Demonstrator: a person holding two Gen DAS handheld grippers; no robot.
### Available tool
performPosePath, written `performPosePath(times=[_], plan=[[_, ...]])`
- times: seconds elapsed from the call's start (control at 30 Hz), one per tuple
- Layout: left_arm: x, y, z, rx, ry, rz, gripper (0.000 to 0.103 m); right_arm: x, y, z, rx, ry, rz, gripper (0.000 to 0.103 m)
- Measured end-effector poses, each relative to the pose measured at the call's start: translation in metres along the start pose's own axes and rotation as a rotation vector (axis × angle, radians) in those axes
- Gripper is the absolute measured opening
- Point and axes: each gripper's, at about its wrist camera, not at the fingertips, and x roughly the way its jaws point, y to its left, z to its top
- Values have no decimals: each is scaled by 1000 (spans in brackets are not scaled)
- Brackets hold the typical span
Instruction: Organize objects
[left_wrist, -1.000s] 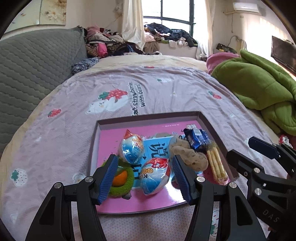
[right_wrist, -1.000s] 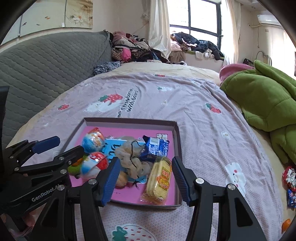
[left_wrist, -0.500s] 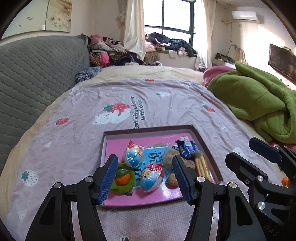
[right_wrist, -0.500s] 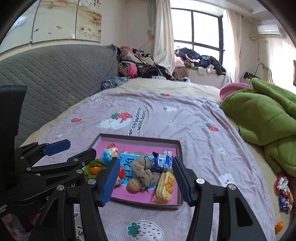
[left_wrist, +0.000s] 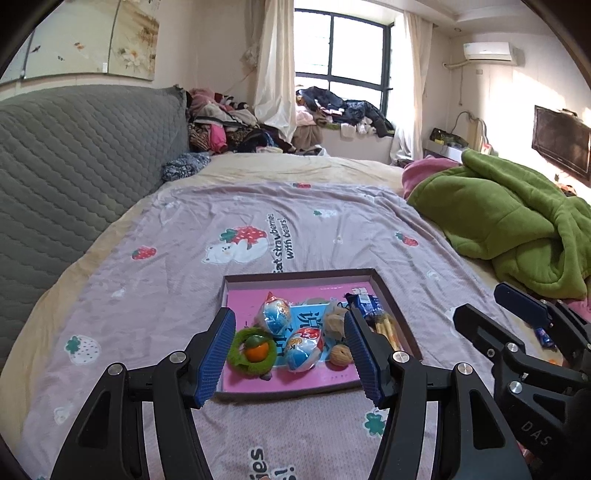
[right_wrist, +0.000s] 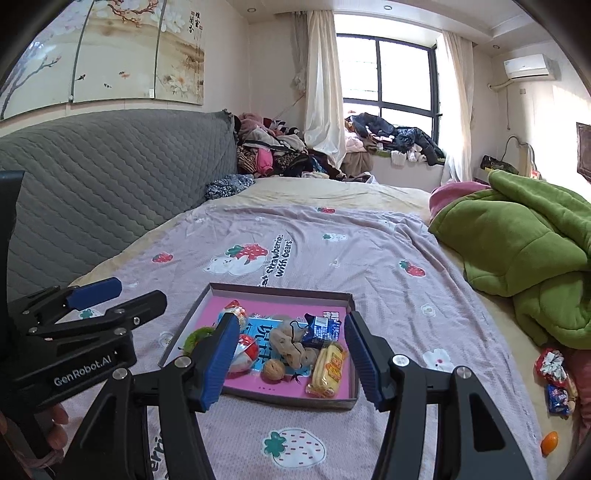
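A sunlit bedroom: a bed (right_wrist: 332, 258) with a lilac strawberry-print sheet, a grey quilted headboard (right_wrist: 110, 177), a curtained window (right_wrist: 388, 70), and a wall air conditioner (right_wrist: 528, 66).

Shallow pink-floored tray (left_wrist: 392, 295) lies flat on the bed. Inside: green ring holding a small orange (left_wrist: 255, 350) at near left, two blue-white-red egg-shaped packets (left_wrist: 275, 317), walnut (right_wrist: 274, 368), beige scrunchie (right_wrist: 290, 345), blue snack wrapper (right_wrist: 320, 326), yellow biscuit pack (right_wrist: 327, 371) along right wall.

both wrist views look down the bed (left_wrist: 332, 229) from above, sharing the tray (right_wrist: 347, 400).
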Motion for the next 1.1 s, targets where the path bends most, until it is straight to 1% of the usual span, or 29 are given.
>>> performPosePath(times=[0.23,0.5,0.8,1.1], plan=[[-18,4,-12,2,-1,12,63,-23,-1,-13,-7,-12,-9,59],[-18,7,-45,10,44,42,63,-32,1,-33,-12,21,-13,59],[-15,12,-68,7,80,61,63,-26,5,-60,-8,73,-31,59],[-14,13,-83,15,96,59,63,-19,2,-71,14,93,-26,59]])
